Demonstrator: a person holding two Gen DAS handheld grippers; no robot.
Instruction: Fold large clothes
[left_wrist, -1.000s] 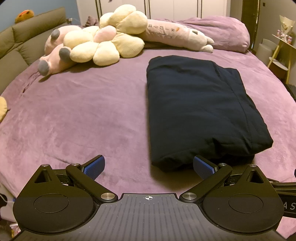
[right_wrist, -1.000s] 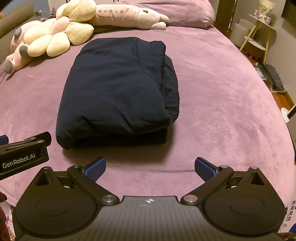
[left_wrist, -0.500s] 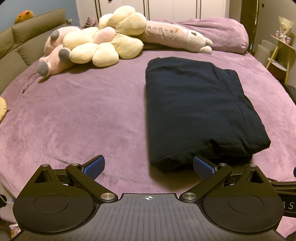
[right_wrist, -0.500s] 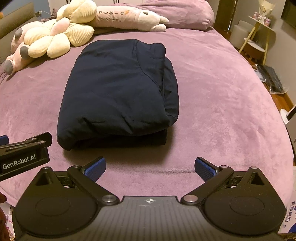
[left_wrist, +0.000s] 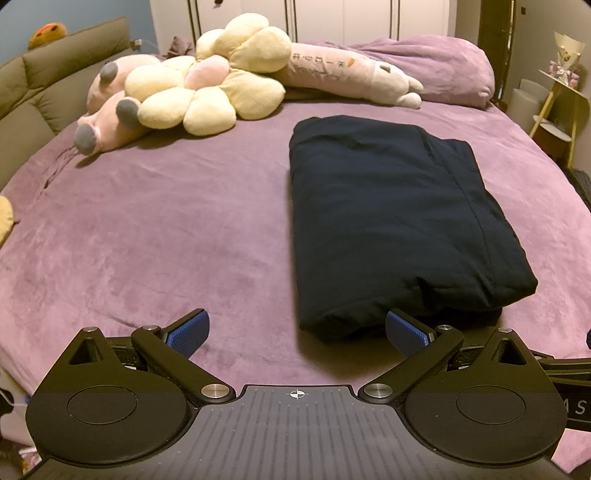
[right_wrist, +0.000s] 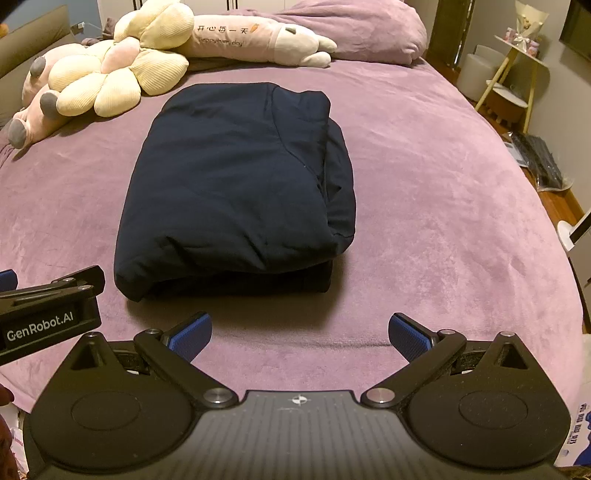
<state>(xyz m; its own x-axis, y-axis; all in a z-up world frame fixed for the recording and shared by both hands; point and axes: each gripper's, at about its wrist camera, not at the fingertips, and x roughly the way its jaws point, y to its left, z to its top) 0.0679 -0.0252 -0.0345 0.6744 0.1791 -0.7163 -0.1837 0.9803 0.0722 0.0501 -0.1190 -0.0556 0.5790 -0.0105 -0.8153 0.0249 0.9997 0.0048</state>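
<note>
A dark navy garment (left_wrist: 391, 221) lies folded into a thick rectangle on the purple bed (left_wrist: 147, 236); it also shows in the right wrist view (right_wrist: 236, 184). My left gripper (left_wrist: 297, 332) is open and empty, just in front of the garment's near left corner. My right gripper (right_wrist: 299, 334) is open and empty, a short way in front of the garment's near edge, over the bed (right_wrist: 443, 229). The left gripper's body (right_wrist: 48, 314) shows at the left edge of the right wrist view.
Plush toys, a yellow flower cushion (left_wrist: 207, 85) and a long pink pillow (left_wrist: 343, 74), lie at the head of the bed. A purple duvet (right_wrist: 362, 29) is bunched at the back. A small side table (right_wrist: 506, 85) stands right of the bed.
Both grippers have drawn back slightly from the garment, which looks a little farther away. The garment has not moved and both grippers stay open.
</note>
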